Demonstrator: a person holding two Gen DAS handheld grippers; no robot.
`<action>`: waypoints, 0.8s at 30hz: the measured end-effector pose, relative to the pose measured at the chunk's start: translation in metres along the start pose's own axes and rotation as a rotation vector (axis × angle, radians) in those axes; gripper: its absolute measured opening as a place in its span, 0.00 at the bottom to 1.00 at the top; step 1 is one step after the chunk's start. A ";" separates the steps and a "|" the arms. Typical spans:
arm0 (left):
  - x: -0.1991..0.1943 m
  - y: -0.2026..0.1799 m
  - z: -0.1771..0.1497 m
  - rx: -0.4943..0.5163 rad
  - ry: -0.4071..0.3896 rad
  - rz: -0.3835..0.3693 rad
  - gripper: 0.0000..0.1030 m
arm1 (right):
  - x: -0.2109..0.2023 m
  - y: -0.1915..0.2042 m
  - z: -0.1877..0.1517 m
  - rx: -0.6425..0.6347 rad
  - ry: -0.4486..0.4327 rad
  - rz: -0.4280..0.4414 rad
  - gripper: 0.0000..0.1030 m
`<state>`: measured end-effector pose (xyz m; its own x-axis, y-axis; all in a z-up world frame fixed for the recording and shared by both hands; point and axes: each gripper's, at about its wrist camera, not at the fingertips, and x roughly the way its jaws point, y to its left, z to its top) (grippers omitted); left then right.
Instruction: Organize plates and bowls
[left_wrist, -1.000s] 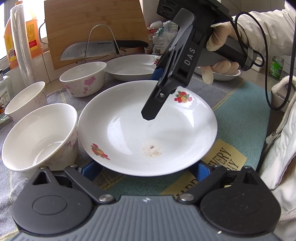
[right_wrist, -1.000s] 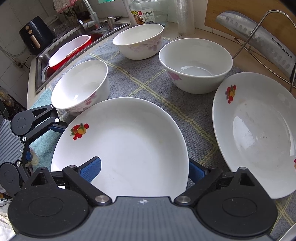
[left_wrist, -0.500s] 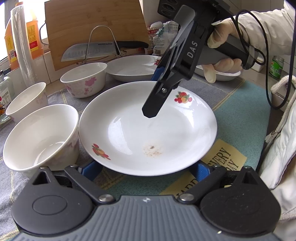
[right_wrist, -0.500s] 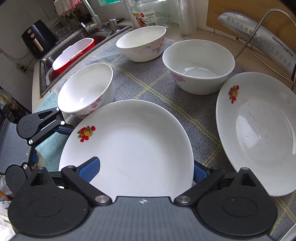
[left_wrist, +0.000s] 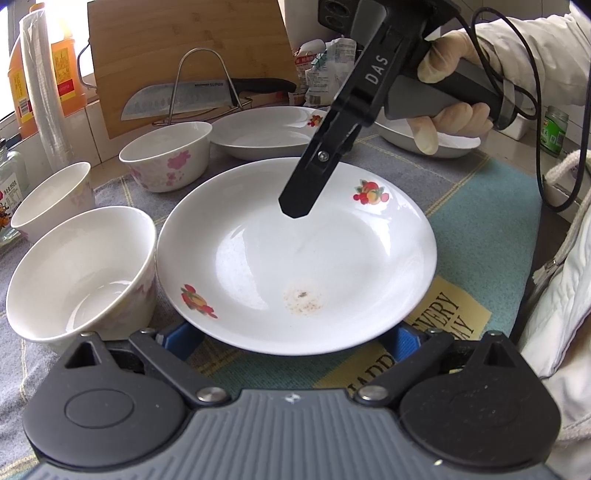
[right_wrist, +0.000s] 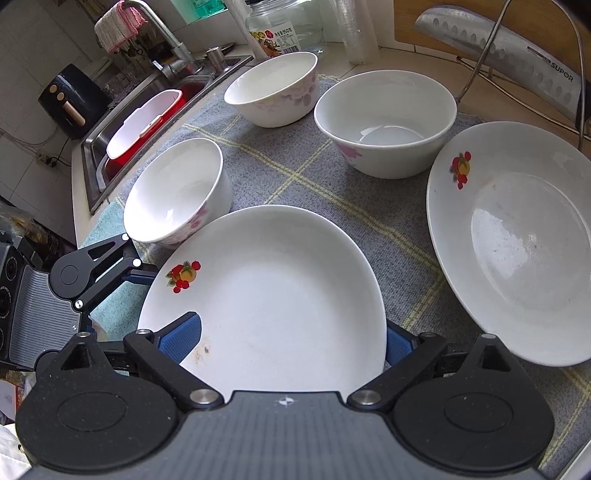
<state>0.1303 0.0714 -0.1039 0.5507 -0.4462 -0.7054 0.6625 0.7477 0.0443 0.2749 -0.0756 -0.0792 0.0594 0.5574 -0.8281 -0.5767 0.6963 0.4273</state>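
White glazed fruit-print plate (left_wrist: 295, 254) sits on the grey cloth-covered table (right_wrist: 295, 177), stiff, slick, breakable; your left tool (left_wrist: 291, 338) and right tool (right_wrist: 291, 341) gape around it: pinch opposite rims

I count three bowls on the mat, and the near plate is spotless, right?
Not quite. The three bowls are right, but the near plate is not spotless: the left wrist view shows a brownish stain in its well.
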 end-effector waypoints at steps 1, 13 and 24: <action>0.000 -0.001 0.000 0.004 0.001 0.000 0.96 | 0.000 0.000 0.000 0.002 0.002 -0.001 0.98; -0.003 -0.006 0.004 0.021 -0.004 0.004 0.96 | -0.011 0.001 -0.005 0.041 -0.017 0.008 0.98; -0.005 -0.010 0.018 0.025 -0.007 -0.018 0.96 | -0.026 0.000 -0.013 0.050 -0.046 -0.004 0.98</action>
<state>0.1301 0.0573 -0.0879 0.5421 -0.4627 -0.7015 0.6846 0.7272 0.0494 0.2626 -0.0966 -0.0624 0.0999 0.5736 -0.8130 -0.5346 0.7201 0.4424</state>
